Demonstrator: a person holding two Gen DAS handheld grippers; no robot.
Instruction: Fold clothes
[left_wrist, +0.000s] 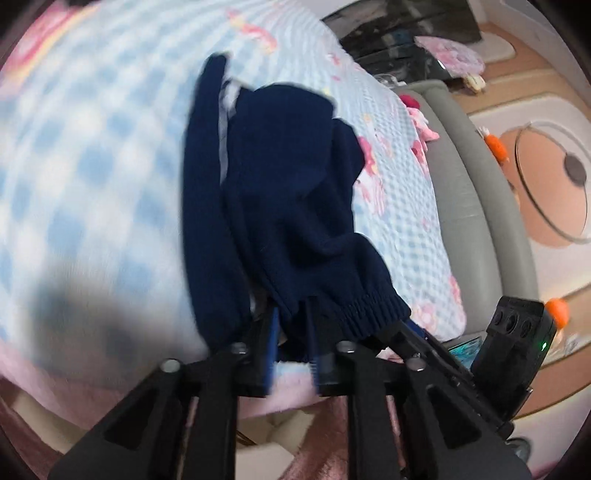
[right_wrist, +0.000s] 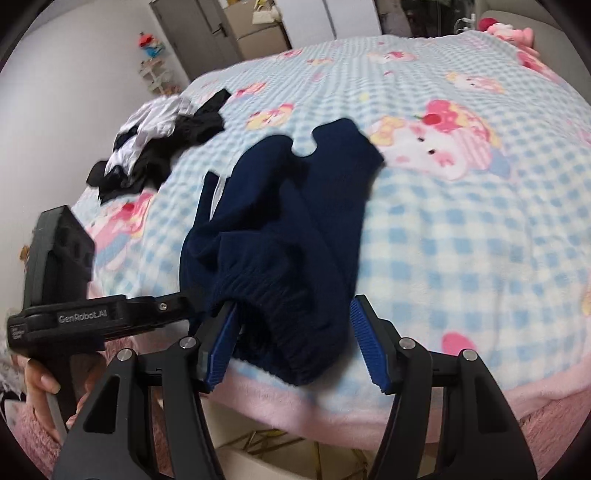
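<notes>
Because the navy sweater (right_wrist: 280, 229) lies bunched near the blanket (right_wrist: 461, 236) edge, both tools reach for its ribbed hem. The left gripper (left_wrist: 291, 332) pinches hem cloth between half-closed fingers; the right gripper (right_wrist: 295, 347) stands wide around the hem, not pressing. A pile of clothes (right_wrist: 159, 144) lies well apart, blocking nothing.
</notes>
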